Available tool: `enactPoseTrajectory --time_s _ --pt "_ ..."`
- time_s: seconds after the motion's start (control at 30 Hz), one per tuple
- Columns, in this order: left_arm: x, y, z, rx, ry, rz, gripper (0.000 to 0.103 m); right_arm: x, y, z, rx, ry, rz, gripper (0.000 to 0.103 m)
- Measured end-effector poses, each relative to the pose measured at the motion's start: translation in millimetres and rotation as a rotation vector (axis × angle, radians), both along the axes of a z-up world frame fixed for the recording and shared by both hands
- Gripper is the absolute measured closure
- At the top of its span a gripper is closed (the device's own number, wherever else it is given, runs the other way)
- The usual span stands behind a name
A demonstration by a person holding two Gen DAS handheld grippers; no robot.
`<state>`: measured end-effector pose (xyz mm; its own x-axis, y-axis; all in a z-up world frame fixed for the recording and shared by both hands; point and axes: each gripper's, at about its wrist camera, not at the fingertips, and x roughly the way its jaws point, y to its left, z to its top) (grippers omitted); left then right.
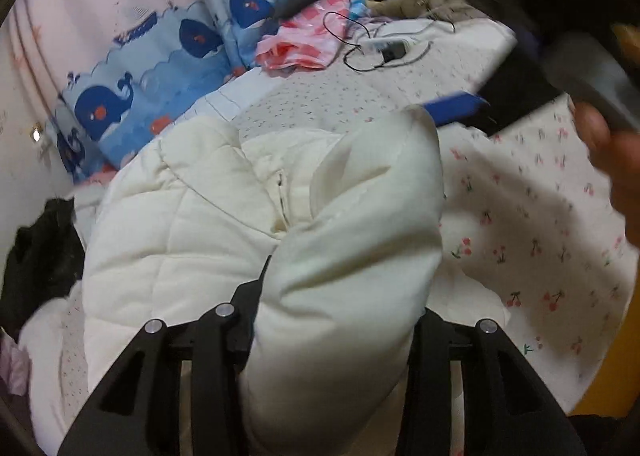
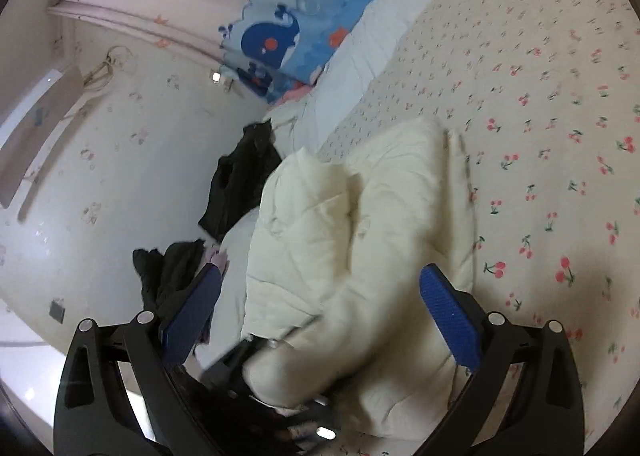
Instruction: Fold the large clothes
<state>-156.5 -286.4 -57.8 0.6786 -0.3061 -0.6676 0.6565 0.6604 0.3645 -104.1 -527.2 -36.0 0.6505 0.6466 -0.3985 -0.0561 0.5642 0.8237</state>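
A cream quilted padded jacket (image 1: 192, 224) lies on the cherry-print bed sheet (image 1: 532, 216). In the left wrist view my left gripper (image 1: 336, 320) is shut on a thick fold of the jacket, a sleeve or edge (image 1: 360, 216), which bulges up between the fingers and hides the pads. My right gripper's blue pad (image 1: 456, 104) shows blurred beyond the fold. In the right wrist view my right gripper (image 2: 320, 296) is open and empty above the jacket (image 2: 360, 236), with its blue pads (image 2: 452, 320) on either side. The left gripper (image 2: 248, 360) shows below it at the jacket's near edge.
A blue whale-print pillow (image 1: 160, 68) lies along the wall. Pink clothes (image 1: 308, 36), a black cable and charger (image 1: 384, 52) sit at the far end of the bed. Black garments (image 2: 244, 176) lie at the bed's left edge by the wall.
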Motion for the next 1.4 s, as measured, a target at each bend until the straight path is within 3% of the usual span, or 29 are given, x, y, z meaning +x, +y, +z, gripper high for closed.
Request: enactPoseTrajectory --time_s 0.13,0.17,0.23,0.3,0.37,0.4,0.47,0.5,0.57,0.67,0.7,0.8,0.83,0.9,0.93,1.0,1.03,1.13,1.2,1.27,1.33,1.4 --pt "-13 4 -7 0.062 -0.055 -0.033 0.059 16 56 -7 -0.323 0.066 0.099 0.007" --pt "-15 3 -6 0.073 -0.06 -0.046 0.056 21 71 -16 -0.468 0.107 0.12 0.007" --pt "-22 5 -2 0.089 -0.03 -0.084 0.053 24 81 -30 -0.604 0.127 0.115 0.007" --pt "-30 18 7 0.063 0.024 -0.116 0.053 19 75 -40 -0.56 0.133 0.096 0.007" --pt "-33 44 32 -0.057 0.141 -0.135 0.053 18 69 -48 -0.615 0.155 0.071 0.007" --pt "-33 65 51 -0.153 0.195 -0.129 0.052 15 65 -52 -0.594 0.155 0.072 0.007" --pt "-27 94 78 -0.271 0.192 -0.074 0.048 12 61 -54 -0.597 0.161 0.073 0.007" --pt "-21 107 87 -0.303 0.165 -0.024 0.042 10 60 -52 -0.609 0.161 0.07 0.007" --pt "6 128 96 -0.34 0.104 0.103 0.04 13 66 -41 -0.662 0.155 0.055 0.007" --pt "56 130 66 -0.305 0.185 0.176 0.041 -1 72 -14 -0.775 0.107 -0.045 0.007" --pt "65 121 52 -0.279 0.225 0.173 0.041 -10 70 3 -0.778 0.057 -0.083 0.007" --pt "58 89 21 -0.198 0.203 0.126 0.042 -19 68 32 -0.711 -0.049 -0.106 0.007" --pt "52 74 19 -0.174 0.202 0.074 0.042 -12 68 32 -0.682 -0.04 -0.074 0.007" --pt "35 54 16 -0.096 0.145 0.01 0.042 13 76 18 -0.75 0.065 -0.046 0.007" --pt "32 53 18 -0.094 0.142 -0.004 0.042 21 78 5 -0.78 0.118 -0.03 0.007" --pt "37 76 32 -0.191 0.221 0.009 0.042 37 80 -36 -0.76 0.227 0.003 0.007" --pt "41 92 42 -0.25 0.249 0.031 0.042 32 76 -47 -0.712 0.229 -0.001 0.007" --pt "63 170 66 -0.5 0.289 0.214 0.041 20 67 -58 -0.637 0.198 -0.039 0.007" --pt "89 213 59 -0.612 0.348 0.348 0.031 20 69 -60 -0.635 0.201 -0.043 0.007" --pt "129 231 33 -0.657 0.453 0.437 0.031 27 73 -57 -0.644 0.208 -0.042 0.007" --pt "157 221 -3 -0.668 0.603 0.414 0.03 32 79 -53 -0.647 0.213 -0.05 0.007" --pt "158 206 -11 -0.664 0.614 0.382 0.028 28 86 -52 -0.617 0.212 -0.062 0.007"
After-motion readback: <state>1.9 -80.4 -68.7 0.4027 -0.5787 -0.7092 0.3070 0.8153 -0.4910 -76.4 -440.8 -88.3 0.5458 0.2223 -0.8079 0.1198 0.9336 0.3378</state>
